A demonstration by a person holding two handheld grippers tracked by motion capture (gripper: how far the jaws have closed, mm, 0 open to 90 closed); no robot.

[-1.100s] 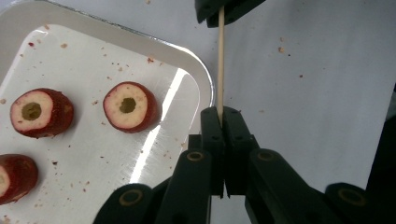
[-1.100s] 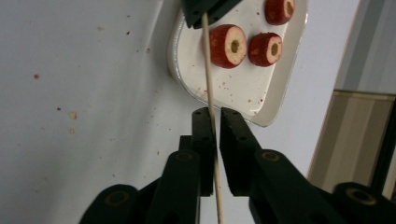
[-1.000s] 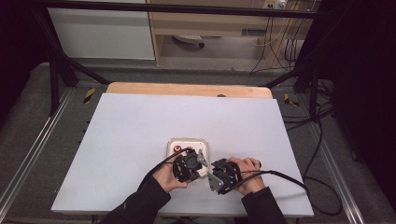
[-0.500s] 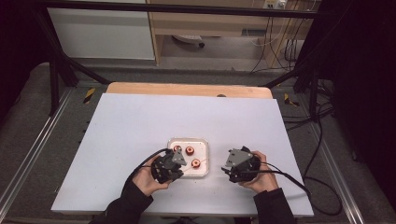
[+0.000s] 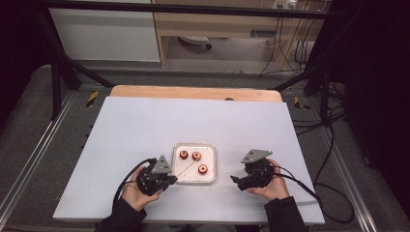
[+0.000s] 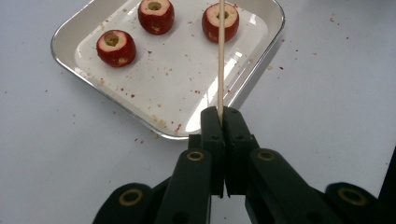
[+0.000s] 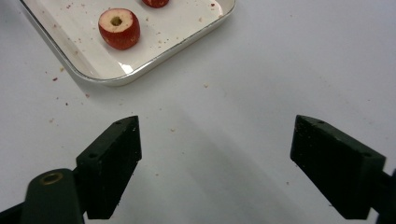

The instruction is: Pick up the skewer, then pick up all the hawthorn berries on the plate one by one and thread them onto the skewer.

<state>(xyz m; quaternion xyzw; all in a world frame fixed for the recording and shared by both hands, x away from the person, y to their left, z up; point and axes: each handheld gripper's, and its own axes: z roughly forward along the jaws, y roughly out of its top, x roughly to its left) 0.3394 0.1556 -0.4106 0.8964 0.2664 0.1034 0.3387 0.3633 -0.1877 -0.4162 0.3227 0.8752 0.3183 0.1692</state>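
**Skewer pinched, three cored fruits on the tray**

The left gripper (image 6: 220, 116) has its jaws clamped on a thin wooden skewer (image 6: 220, 60), reaching over the white tray (image 5: 209, 178) on the counter (image 5: 145, 125) toward three red cored fruits (image 6: 116, 47). The right gripper (image 7: 215, 154) hovers beside the tray, jaws wide and empty.

A white table top (image 5: 145, 125) is seen under even light, backed along its far edge by a strip of bare wood (image 5: 193, 92). Grey floor (image 5: 29, 130) is spread on both sides, edged by metal rails (image 5: 34, 159). A black frame bar (image 5: 193, 8) is run across the top. Beyond it, a white cabinet (image 5: 106, 34) and a wooden shelf unit (image 5: 217, 24) are set. Dark cables (image 5: 290, 53) are hung at the right, where the room is lost in shadow.
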